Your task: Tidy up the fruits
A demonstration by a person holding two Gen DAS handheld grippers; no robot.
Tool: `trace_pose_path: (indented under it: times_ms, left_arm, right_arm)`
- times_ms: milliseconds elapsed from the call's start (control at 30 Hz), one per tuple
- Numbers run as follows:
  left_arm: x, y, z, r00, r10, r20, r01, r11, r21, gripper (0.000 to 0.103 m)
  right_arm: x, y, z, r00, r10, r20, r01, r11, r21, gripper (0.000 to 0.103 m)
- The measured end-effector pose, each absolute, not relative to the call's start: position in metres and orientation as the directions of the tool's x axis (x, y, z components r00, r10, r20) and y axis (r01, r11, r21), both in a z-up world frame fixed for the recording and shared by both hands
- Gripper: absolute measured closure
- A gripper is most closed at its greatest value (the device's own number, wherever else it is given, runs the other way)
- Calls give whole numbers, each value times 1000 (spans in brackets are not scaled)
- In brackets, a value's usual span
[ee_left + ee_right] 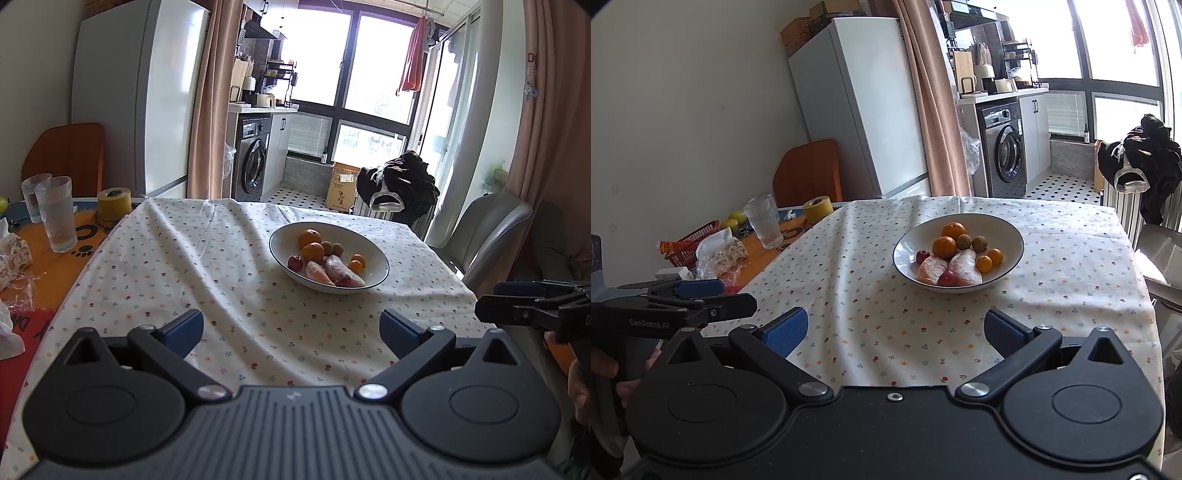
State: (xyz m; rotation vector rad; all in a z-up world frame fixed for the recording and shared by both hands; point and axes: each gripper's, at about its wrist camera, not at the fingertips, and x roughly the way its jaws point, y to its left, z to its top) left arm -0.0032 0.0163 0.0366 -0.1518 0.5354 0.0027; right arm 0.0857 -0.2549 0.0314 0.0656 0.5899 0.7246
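Note:
A white bowl (373, 247) (1001, 229) with a dark rim stands on the flowered tablecloth, ahead of both grippers. In it lie two oranges (313, 252) (943, 246), two small brown fruits (327, 246) (979, 243), two small kumquats (356, 266) (984, 264), small red fruits (294, 263) (922, 255) and two wrapped peeled citrus pieces (343, 275) (966, 272). My left gripper (291, 332) is open and empty over the near cloth. My right gripper (895, 332) is likewise open and empty. Each also shows side-on in the other's view: the right gripper (535, 306), the left gripper (687, 295).
On the table's left are two glasses (55, 214), a yellow tape roll (113, 203) (818, 208), a red basket (690, 243), crumpled wrappers (720, 254) and two yellow-green fruits (733, 219). A grey chair (487, 229) stands right of the table and an orange chair (809, 173) behind it.

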Motion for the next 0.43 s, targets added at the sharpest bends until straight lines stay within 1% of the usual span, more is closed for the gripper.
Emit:
trace_pose_path:
  times_ms: [433]
  left_arm:
    - [-3,14,37,861,-41,-506,-33,990,-137,2]
  right_arm:
    - [89,-255,29,592,640,-490,-600,755,262,0]
